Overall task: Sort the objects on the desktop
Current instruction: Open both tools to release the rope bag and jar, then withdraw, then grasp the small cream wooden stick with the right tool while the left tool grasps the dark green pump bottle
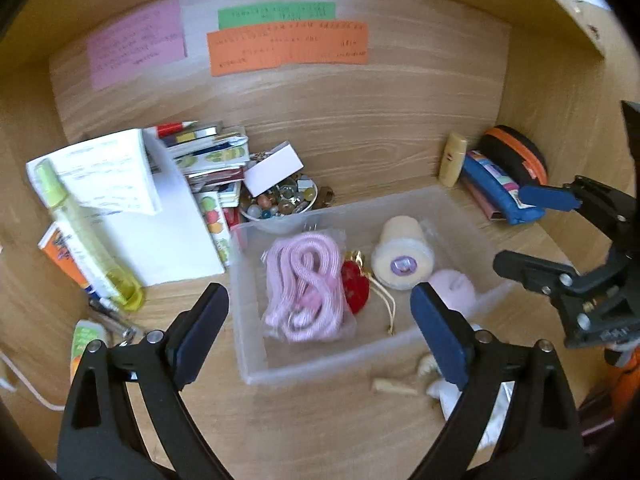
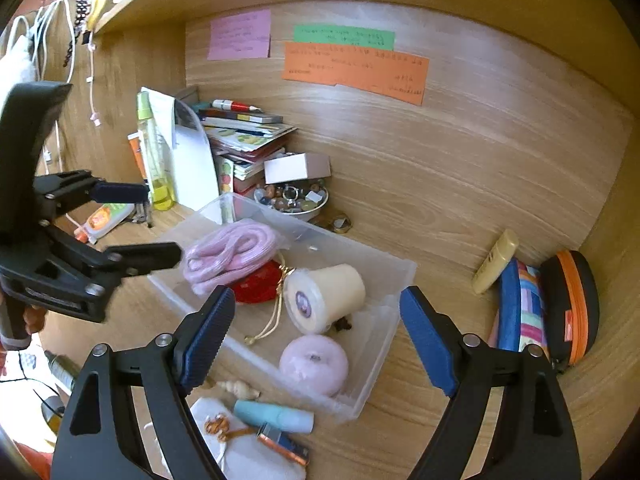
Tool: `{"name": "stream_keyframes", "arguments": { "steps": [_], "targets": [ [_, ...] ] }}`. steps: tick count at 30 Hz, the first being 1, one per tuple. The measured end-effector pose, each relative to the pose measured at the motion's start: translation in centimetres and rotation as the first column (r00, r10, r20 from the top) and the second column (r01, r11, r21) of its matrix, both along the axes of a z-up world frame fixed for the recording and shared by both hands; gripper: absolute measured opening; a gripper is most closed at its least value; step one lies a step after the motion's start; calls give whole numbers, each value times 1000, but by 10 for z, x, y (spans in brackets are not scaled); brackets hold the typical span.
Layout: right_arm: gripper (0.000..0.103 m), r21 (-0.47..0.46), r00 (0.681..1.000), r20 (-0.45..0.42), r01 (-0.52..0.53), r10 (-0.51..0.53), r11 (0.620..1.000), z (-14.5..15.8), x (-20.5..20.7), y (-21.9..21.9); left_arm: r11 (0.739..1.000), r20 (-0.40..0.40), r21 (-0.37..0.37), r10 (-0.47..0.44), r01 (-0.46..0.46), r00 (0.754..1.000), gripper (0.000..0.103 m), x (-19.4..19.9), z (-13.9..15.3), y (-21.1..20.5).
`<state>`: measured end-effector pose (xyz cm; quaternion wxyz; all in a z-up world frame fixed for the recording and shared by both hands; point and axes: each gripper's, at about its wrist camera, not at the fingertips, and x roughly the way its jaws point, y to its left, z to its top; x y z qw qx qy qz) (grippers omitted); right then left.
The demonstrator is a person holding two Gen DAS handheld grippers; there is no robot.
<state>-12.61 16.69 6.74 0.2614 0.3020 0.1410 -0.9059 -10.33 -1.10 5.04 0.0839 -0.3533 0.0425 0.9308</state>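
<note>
Desktop objects already sit in the clear plastic bin (image 2: 384,280) on your wood-grain desk (image 2: 460,208): a bagged coil of pink-and-white striped cord (image 2: 230,254), a flat red charm (image 2: 258,286) on gold string, a cream cylinder (image 2: 326,296) lying on its side, and a smooth, rounded pink piece (image 2: 314,364) at the near wall. Your left gripper (image 1: 320,334) hangs spread wide and empty in front of the bin's near wall, the cord between its blue ribbed pads. Your right gripper (image 2: 318,340) is likewise open and holding nothing, just over the bin's near corner, the pink piece and cylinder between its fingers.

Loose things lie on the desk below it, just outside the bin: a pale teal tube (image 2: 274,416), a small shell (image 2: 238,388), and a white pouch (image 2: 244,452). Behind the bin stands a bowl of beads (image 2: 294,200) beside stacked books (image 2: 244,136); a pencil case (image 2: 522,308) and black-orange zip case (image 2: 572,304) rest at the far right.
</note>
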Motion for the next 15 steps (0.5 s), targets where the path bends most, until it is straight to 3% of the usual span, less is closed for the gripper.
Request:
{"name": "stream_keyframes", "arguments": {
  "steps": [8,15],
  "targets": [
    [82,-12,998,25,-60,60,998,-11,23,-6,999,19,-23,29,-29,999,95,73,-11,-25],
    [82,2,989,60,-135,134,991,-28,41,-26,999,102,-16,48,-46,994,95,128,-44,-43]
  ]
}}
